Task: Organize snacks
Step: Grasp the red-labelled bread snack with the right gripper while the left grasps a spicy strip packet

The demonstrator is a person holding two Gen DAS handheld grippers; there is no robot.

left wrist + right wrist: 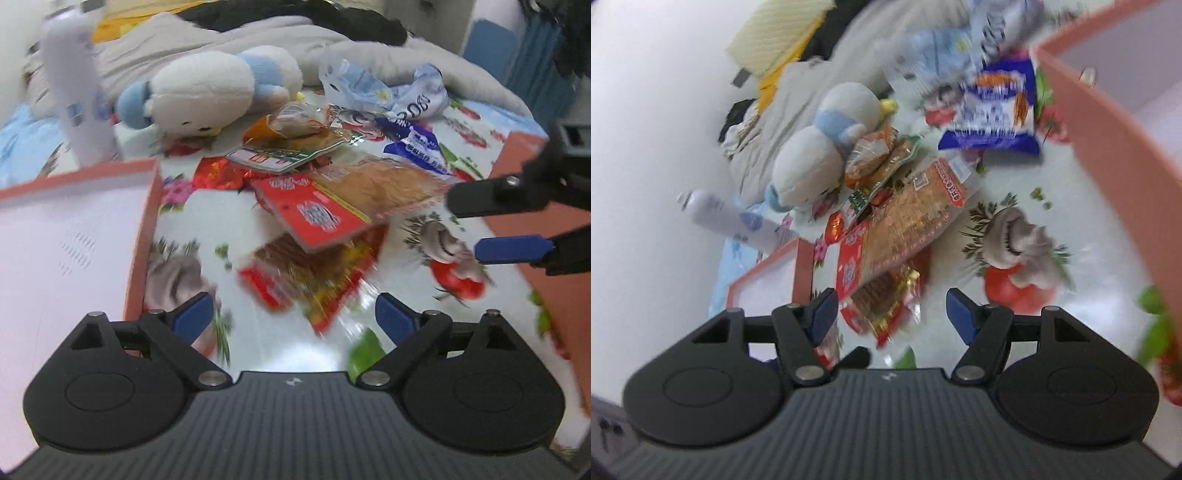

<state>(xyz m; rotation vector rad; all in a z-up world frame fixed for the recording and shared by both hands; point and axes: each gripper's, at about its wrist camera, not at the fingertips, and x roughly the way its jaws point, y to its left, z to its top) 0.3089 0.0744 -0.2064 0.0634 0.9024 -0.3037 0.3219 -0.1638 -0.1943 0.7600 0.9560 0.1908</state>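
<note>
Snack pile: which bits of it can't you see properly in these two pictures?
- Words on the red packet: left wrist view, blurred by motion.
- Blue packet: right wrist view, print smeared by blur.
- Lowest red-and-gold packet: mostly covered by the packets stacked on it.
- Inside of the right orange box: right wrist view, cut off by the edge.
- Left orange box: cut off by the left edge of the left wrist view.

The left gripper [293, 314] is showing a matte black ribbed body with blue fingertip pads. Silver screws are glinting at its linkage pivots. The right gripper [888, 309] is looking identical
</note>
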